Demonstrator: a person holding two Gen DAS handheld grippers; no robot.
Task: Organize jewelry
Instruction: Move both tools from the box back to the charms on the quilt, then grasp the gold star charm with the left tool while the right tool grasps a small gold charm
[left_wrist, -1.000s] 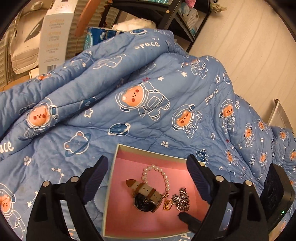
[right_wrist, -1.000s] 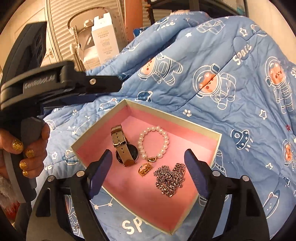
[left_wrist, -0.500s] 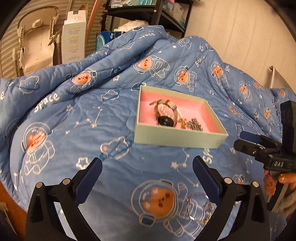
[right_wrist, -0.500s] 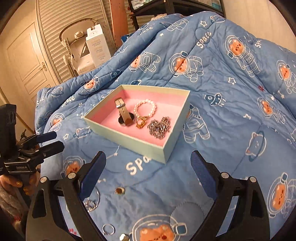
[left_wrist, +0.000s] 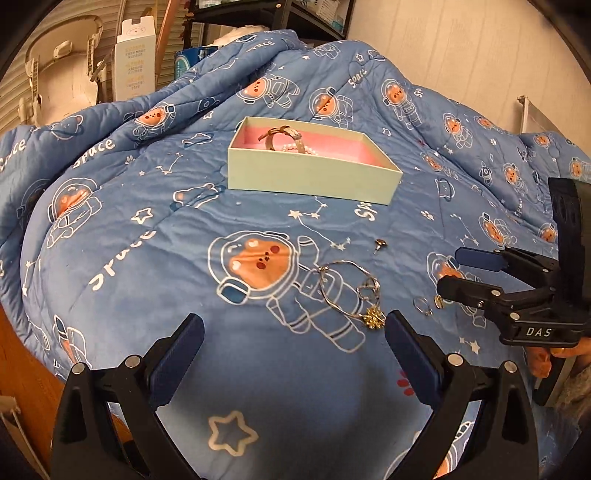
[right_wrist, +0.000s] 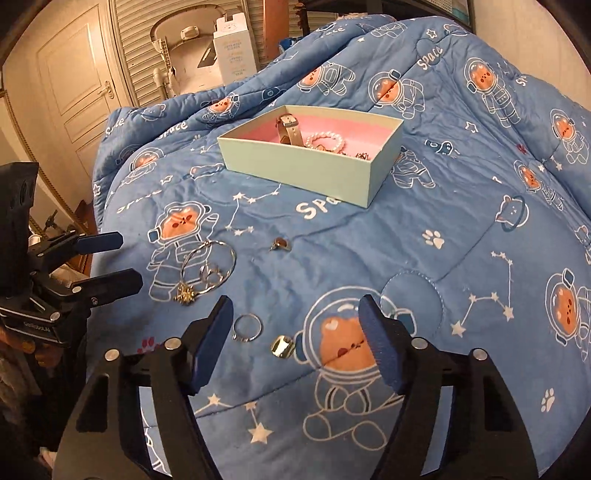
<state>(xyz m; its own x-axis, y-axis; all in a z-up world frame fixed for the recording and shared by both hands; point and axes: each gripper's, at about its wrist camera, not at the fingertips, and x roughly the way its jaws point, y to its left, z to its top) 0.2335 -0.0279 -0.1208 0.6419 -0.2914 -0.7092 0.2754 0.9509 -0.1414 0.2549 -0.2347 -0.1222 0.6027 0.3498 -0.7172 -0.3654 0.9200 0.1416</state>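
Both claws back from box (right_wrist: 303, 166), right claw (right_wrist: 295, 332) narrower.

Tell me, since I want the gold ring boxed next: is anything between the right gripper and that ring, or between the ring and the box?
Nothing visible. The gold ring lies on bare quilt just ahead of the right gripper, whose fingers have been closing with nothing between them. Only open quilt leads to the box.
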